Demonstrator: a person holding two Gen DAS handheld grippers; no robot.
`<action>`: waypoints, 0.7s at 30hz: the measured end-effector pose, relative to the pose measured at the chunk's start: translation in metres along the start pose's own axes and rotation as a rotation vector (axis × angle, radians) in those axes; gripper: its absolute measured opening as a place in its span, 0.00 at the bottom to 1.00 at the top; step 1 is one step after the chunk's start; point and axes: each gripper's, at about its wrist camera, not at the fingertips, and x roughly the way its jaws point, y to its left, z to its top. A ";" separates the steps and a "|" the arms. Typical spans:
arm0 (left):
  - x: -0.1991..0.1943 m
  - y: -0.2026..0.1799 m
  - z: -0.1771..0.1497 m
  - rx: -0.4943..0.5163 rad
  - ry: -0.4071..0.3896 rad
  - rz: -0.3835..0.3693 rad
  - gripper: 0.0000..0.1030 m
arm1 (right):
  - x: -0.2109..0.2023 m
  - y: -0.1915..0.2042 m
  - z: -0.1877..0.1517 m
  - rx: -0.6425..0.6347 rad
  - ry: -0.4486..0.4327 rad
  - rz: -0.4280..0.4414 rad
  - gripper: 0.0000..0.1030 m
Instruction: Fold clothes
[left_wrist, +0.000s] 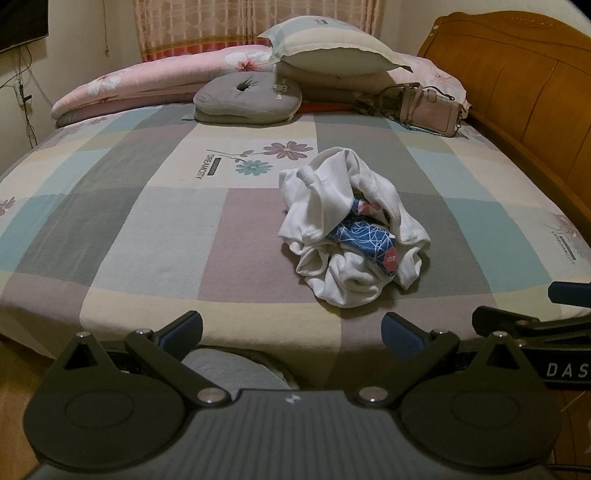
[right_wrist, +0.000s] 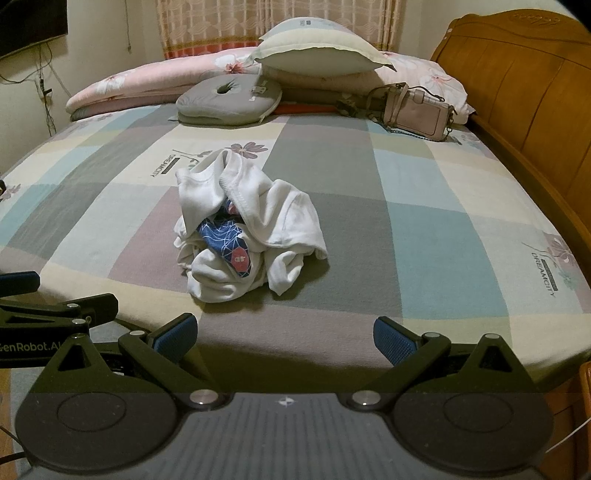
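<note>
A crumpled white garment (left_wrist: 351, 229) (right_wrist: 251, 225) with a blue patterned print lies in a heap on the bed, near its front edge. My left gripper (left_wrist: 291, 334) is open at the bed's front edge, a short way in front of and left of the heap, nothing between its blue pads. My right gripper (right_wrist: 284, 338) is open too, in front of and right of the heap, also empty. Each gripper shows at the side of the other's view: the right gripper (left_wrist: 535, 314) and the left gripper (right_wrist: 55, 302).
The bed has a patchwork sheet (left_wrist: 147, 206) (right_wrist: 424, 206). At the far side lie a pink quilt (left_wrist: 147, 81), pillows (left_wrist: 325, 48), a grey cushion (left_wrist: 247, 98) and a pink handbag (left_wrist: 424, 109) (right_wrist: 417, 110). A wooden headboard (left_wrist: 535, 92) stands at the right.
</note>
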 end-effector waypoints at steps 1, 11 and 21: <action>0.000 0.000 0.000 0.000 0.000 0.000 0.99 | 0.000 0.000 0.000 -0.001 0.000 -0.001 1.00; 0.001 0.001 0.000 0.001 0.001 0.009 0.99 | 0.002 0.000 0.002 -0.006 0.004 -0.001 1.00; 0.005 -0.001 0.003 0.017 -0.005 0.025 0.99 | 0.007 0.001 0.005 -0.016 0.014 0.000 1.00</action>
